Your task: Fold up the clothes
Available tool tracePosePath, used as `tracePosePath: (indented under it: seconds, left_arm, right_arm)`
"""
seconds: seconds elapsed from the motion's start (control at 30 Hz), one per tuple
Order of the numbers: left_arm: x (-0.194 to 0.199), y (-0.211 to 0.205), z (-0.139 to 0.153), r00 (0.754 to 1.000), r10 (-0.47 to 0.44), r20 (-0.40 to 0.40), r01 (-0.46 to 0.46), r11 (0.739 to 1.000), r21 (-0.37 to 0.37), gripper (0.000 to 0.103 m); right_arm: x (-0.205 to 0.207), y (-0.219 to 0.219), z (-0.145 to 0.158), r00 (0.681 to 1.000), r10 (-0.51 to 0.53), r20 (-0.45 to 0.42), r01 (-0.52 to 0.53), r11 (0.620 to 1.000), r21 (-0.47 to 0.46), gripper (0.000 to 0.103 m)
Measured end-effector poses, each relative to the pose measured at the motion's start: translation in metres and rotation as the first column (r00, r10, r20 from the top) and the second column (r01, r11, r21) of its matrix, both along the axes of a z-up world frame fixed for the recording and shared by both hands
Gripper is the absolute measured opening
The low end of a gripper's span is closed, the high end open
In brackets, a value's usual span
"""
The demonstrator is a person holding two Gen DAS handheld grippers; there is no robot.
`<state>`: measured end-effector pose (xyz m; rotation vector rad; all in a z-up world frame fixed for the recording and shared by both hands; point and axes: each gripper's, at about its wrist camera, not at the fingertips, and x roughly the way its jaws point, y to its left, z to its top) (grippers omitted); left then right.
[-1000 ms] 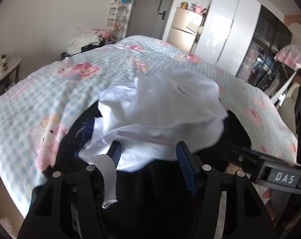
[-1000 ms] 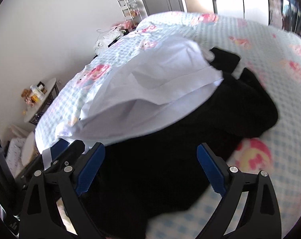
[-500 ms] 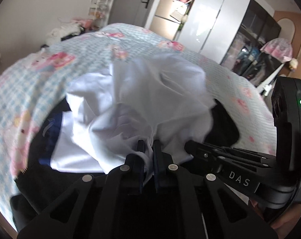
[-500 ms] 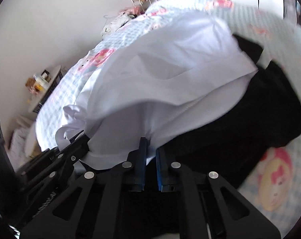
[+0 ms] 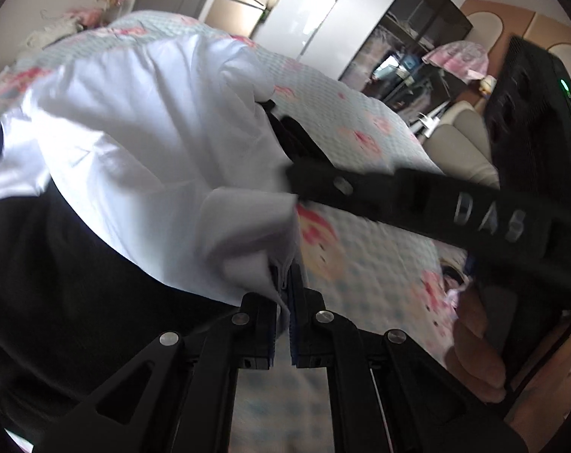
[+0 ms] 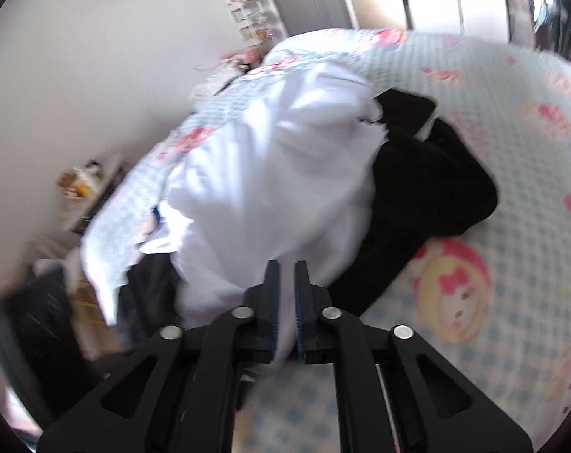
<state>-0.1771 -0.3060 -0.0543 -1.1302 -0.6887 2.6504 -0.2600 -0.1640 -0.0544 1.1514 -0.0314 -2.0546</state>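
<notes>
white garment (image 6: pixel 278 173) | bunched, edge lifted | over black garment (image 6: pixel 432 185)

I see a bright, daylit room on both feeds. Light pours in from the far end, and glare washes out the glossy wardrobe doors (image 5: pixel 323 11). The white garment (image 6: pixel 285 173) blows out to near featureless highlights, while the black garment (image 6: pixel 429 173) sinks into flat shadow. Motion blur smears almost everything, worst on the bedspread (image 6: pixel 512 271) prints. Fisheye curvature bends the walls, and dark vignette rings the corners.
</notes>
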Motion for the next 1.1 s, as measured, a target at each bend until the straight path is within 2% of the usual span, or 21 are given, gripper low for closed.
tracePosePath:
  seconds: [0.03,0.07,0.1,0.13,0.2,0.23,0.3,0.33,0.4,0.47,0.5,0.67,0.77,0.93,1.03,1.1]
  left_arm:
    - [0.003,0.006,0.000,1.000,-0.018,-0.002,0.018,1.000,0.002,0.004]
    - [0.007,0.013,0.000,0.999,-0.036,-0.004,0.036,0.999,0.003,0.004]
    - [0.010,0.019,0.001,0.999,-0.054,-0.007,0.054,0.999,0.005,0.004]
    - [0.012,0.028,0.002,0.996,-0.084,-0.009,0.084,0.996,0.007,0.003]
    - [0.016,0.046,0.005,0.989,-0.145,-0.013,0.145,0.989,0.011,0.002]
    - [0.017,0.055,0.006,0.984,-0.175,-0.016,0.175,0.984,0.013,0.000]
    - [0.022,0.084,0.004,0.967,-0.253,0.016,0.253,0.967,-0.002,0.000]
    - [0.027,0.101,0.004,0.958,-0.286,0.019,0.286,0.958,-0.024,0.000]
    - [0.035,0.134,0.003,0.943,-0.333,0.025,0.334,0.941,-0.053,0.000]
    - [0.041,0.167,-0.002,0.924,-0.381,0.037,0.382,0.922,-0.059,0.000]
    - [0.039,0.168,-0.005,0.919,-0.392,0.045,0.393,0.918,-0.044,0.000]
    - [0.050,0.228,-0.019,0.885,-0.459,0.075,0.460,0.888,-0.001,0.000]
    - [0.053,0.263,-0.016,0.850,-0.521,0.079,0.522,0.853,0.004,0.000]
    - [0.063,0.325,-0.008,0.799,-0.597,0.073,0.599,0.801,-0.006,0.000]
    - [0.060,0.350,-0.012,0.787,-0.612,0.078,0.612,0.790,0.014,0.000]
    - [0.061,0.361,-0.014,0.794,-0.601,0.094,0.601,0.799,0.029,0.000]
  right_arm:
    - [0.002,0.002,-0.004,1.000,0.017,0.025,-0.016,1.000,-0.016,0.035]
    - [0.003,0.004,-0.009,0.999,0.025,0.046,-0.024,0.999,-0.020,0.061]
    - [0.004,0.006,-0.018,0.998,0.023,0.066,-0.022,1.000,-0.012,0.072]
    - [0.004,0.009,-0.027,0.996,0.020,0.088,-0.020,1.000,-0.002,0.078]
    - [0.003,0.017,-0.048,0.988,0.012,0.154,-0.017,0.999,0.032,0.078]
    - [0.004,0.022,-0.061,0.978,0.010,0.208,-0.018,0.999,0.037,0.078]
    - [0.009,0.040,-0.079,0.956,0.011,0.293,-0.013,1.000,0.006,0.055]
    - [0.014,0.051,-0.081,0.957,0.011,0.291,-0.012,1.000,0.002,0.035]
    - [0.027,0.075,-0.080,0.968,-0.010,0.251,0.002,1.000,0.029,0.025]
    - [0.040,0.102,-0.078,0.978,-0.039,0.204,0.026,0.998,0.063,0.008]
    - [0.047,0.118,-0.078,0.979,-0.058,0.195,0.045,0.997,0.070,0.008]
    - [0.066,0.186,-0.076,0.979,-0.150,0.137,0.136,0.985,0.107,0.004]
    - [0.078,0.228,-0.072,0.971,-0.204,0.122,0.191,0.976,0.106,0.004]
    - [0.091,0.297,-0.064,0.937,-0.327,0.123,0.314,0.943,0.113,0.004]
    - [0.097,0.334,-0.058,0.908,-0.405,0.112,0.392,0.912,0.121,0.005]
    - [0.099,0.355,-0.058,0.882,-0.457,0.117,0.443,0.888,0.126,0.006]
